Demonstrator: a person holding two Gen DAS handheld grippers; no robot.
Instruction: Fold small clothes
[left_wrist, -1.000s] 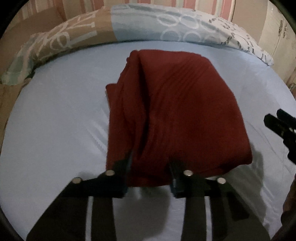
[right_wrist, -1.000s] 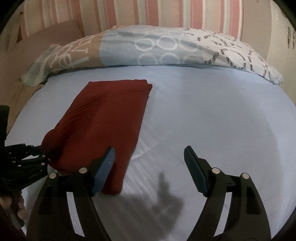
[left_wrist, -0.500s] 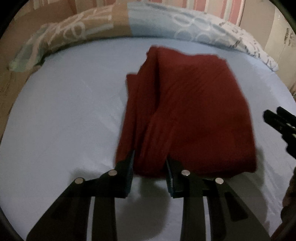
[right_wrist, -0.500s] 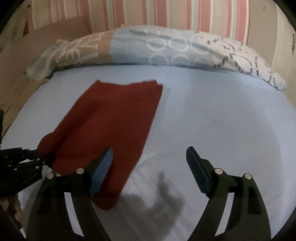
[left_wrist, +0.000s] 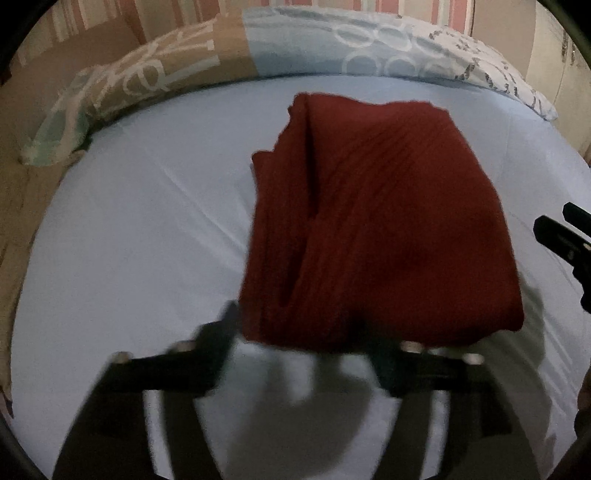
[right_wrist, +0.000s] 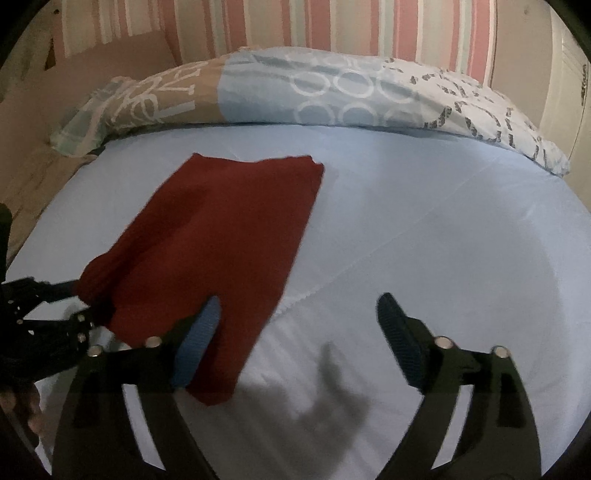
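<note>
A dark red folded garment (left_wrist: 380, 229) lies on the light blue bed sheet (left_wrist: 140, 229); it also shows in the right wrist view (right_wrist: 221, 243). My left gripper (left_wrist: 303, 332) is open, its fingers blurred, spread at the garment's near edge with the cloth lying between and over them. It also shows at the left edge of the right wrist view (right_wrist: 55, 306). My right gripper (right_wrist: 295, 332) is open and empty; its left finger (right_wrist: 199, 336) is over the garment's near right edge, its right finger over bare sheet. Its tip shows in the left wrist view (left_wrist: 565, 236).
A long patterned pillow (right_wrist: 314, 92) lies across the far edge of the bed, below a striped wall (right_wrist: 332, 26). The sheet (right_wrist: 443, 221) spreads wide to the right of the garment. Brown bedding (left_wrist: 22, 177) lies at the left edge.
My left gripper has opened wide and let go of the garment's near edge, which dropped flat. The right gripper has stayed open in nearly the same place.
</note>
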